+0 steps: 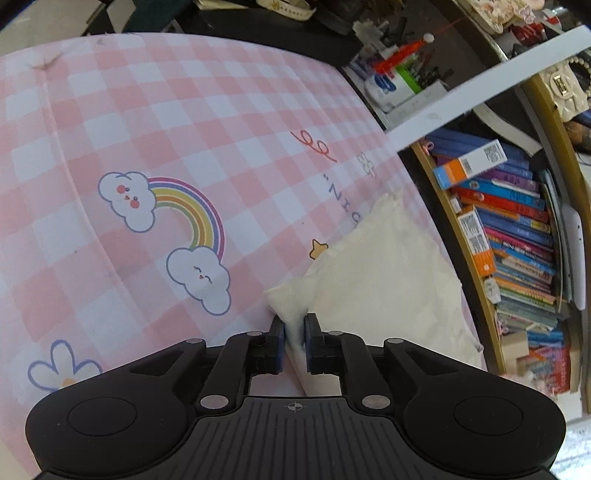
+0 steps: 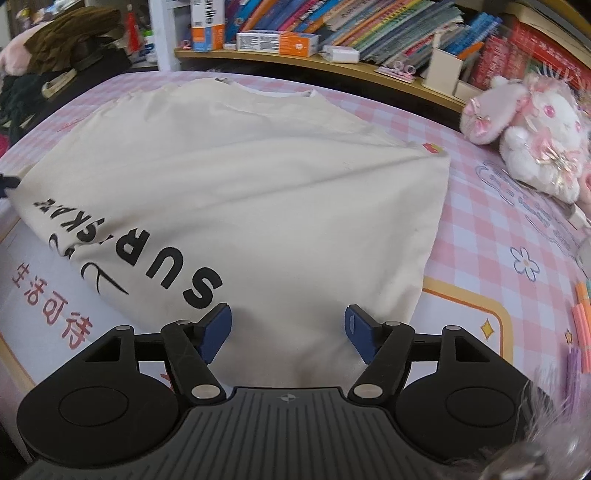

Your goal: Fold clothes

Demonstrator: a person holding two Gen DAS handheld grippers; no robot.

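A cream T-shirt (image 2: 258,177) with black lettering lies spread on the pink checked bed sheet (image 2: 491,229). My right gripper (image 2: 288,325) is open, its blue pads (image 2: 218,328) on either side of the shirt's near edge, holding nothing. In the left wrist view my left gripper (image 1: 294,332) is shut on a corner of the cream T-shirt (image 1: 388,273), with fabric pinched between the blue pads (image 1: 280,336). The rest of the shirt trails to the right over the sheet (image 1: 147,129).
A bookshelf (image 2: 369,22) packed with books runs along the far side of the bed, also in the left wrist view (image 1: 517,229). A pink-white plush toy (image 2: 528,125) sits at the right. Coloured pens (image 2: 580,325) lie at the far right. Dark clothes (image 2: 66,48) are piled at the back left.
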